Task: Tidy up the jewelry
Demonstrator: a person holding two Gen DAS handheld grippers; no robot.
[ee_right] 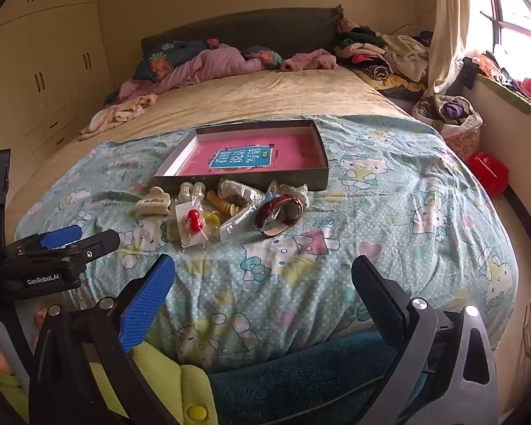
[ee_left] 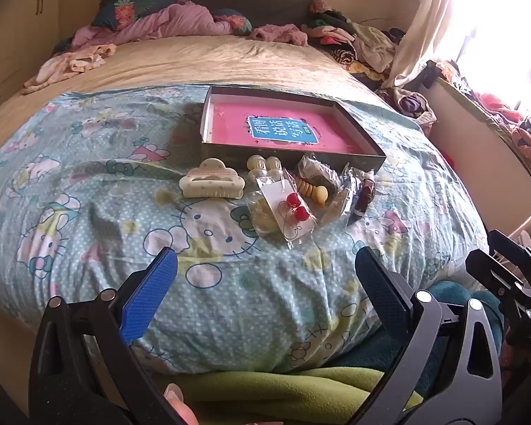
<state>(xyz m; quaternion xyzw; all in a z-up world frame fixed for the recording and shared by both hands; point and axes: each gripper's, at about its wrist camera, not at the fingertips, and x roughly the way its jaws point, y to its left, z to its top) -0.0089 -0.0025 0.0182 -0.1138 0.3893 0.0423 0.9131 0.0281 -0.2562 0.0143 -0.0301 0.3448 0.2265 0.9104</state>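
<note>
The left hand-held gripper [ee_left: 265,283] and right hand-held gripper [ee_right: 263,288] both hover over the bed [ee_right: 389,212], jaws wide apart and empty. The jewelry [ee_left: 286,194] lies well ahead of both, just before the box [ee_left: 357,154].

Bare quilt [ee_right: 265,283] lies open ahead of both tongs, while at twelve o'clock the heap of bagged trinkets [ee_right: 230,212] and the hair claw [ee_right: 152,202] crowd against the shallow box [ee_right: 244,177], blocking its near wall.
</note>
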